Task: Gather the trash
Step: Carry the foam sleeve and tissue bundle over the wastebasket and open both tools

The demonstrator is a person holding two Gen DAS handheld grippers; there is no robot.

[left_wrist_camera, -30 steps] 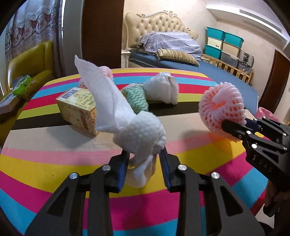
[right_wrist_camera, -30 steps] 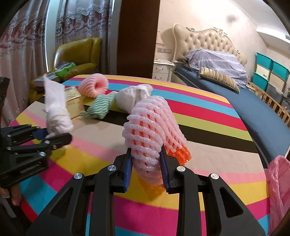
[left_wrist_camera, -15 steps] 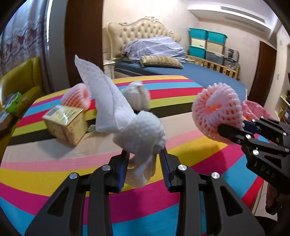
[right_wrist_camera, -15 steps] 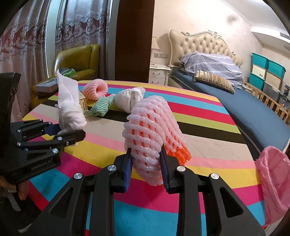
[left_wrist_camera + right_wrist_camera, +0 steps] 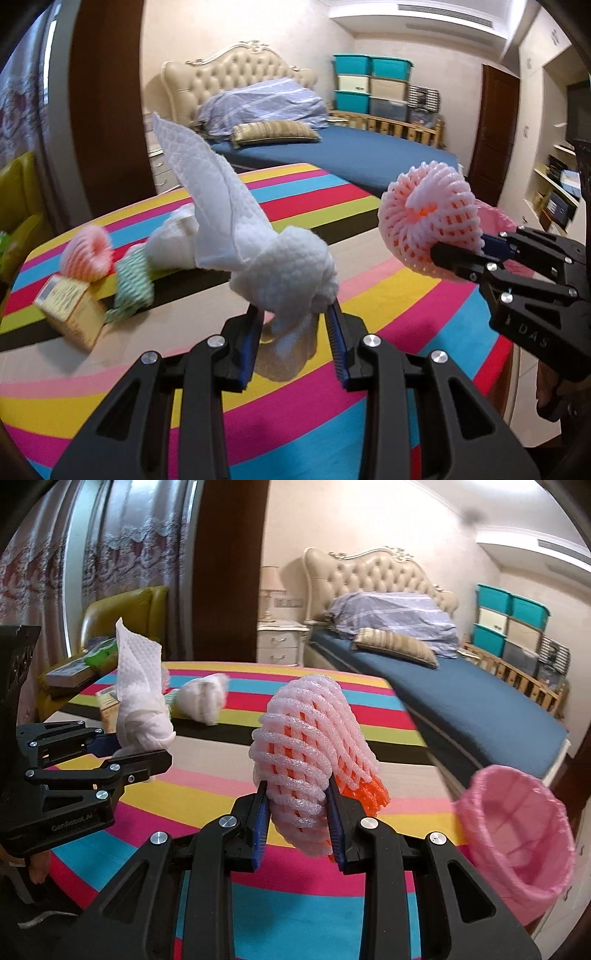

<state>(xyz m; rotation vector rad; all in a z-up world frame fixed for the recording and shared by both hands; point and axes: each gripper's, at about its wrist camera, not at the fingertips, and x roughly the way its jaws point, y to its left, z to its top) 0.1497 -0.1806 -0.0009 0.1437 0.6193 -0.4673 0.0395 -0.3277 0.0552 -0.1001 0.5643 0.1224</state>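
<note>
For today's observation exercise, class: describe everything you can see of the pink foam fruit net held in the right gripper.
The pink foam fruit net is a soft, pale pink mesh sleeve of woven foam strands, with an orange layer showing inside and at its lower right edge. It stands upright, pinched at its lower part by the right gripper, held above the striped table. The left wrist view shows its round open end. Only the fingers touch it.

Near and right parts of the surface (image 5: 258, 901) lay bare up to the bin (image 5: 517, 849); box (image 5: 70, 314), wads (image 5: 173, 243) and sleeve (image 5: 86, 253) crowded its far left corner.
</note>
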